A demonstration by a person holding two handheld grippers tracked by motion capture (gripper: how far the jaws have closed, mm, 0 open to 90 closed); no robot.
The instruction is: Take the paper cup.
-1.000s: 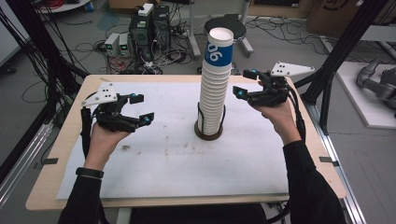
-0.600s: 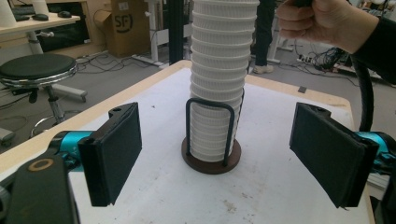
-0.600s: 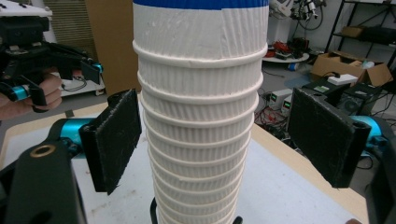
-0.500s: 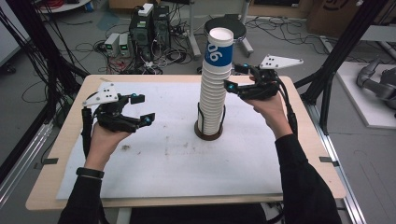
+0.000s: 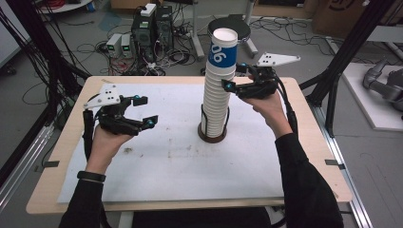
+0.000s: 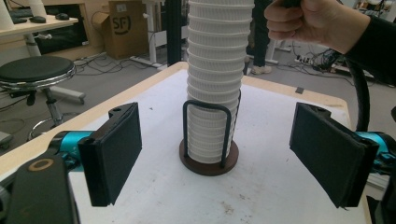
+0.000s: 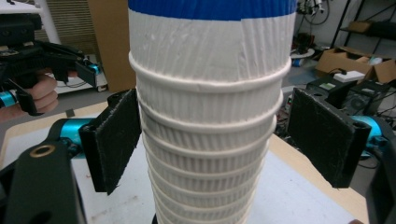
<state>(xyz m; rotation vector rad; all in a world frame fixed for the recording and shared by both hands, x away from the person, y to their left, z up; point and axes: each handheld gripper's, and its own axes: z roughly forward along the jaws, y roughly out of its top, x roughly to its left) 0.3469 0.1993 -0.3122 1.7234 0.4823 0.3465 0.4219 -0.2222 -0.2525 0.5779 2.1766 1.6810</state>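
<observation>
My right gripper (image 7: 212,140) stood spread around the upper paper cup stack (image 5: 217,90), which rose from its wire holder (image 5: 212,130) mid-table; my left gripper (image 5: 138,111) waited open, well apart. I judged a level, gentle squeeze below the top rim best.

The cup stack (image 5: 217,90) stands mid-table in its holder (image 5: 212,134) (left gripper (image 5: 142,111) well left, right gripper (image 5: 234,78) beside it).

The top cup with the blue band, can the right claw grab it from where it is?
Probably yes. The right claw is open, with the stack of cups between its jaws, just below the top cup. Nothing blocks it; it seems to need only a small lift before closing.
</observation>
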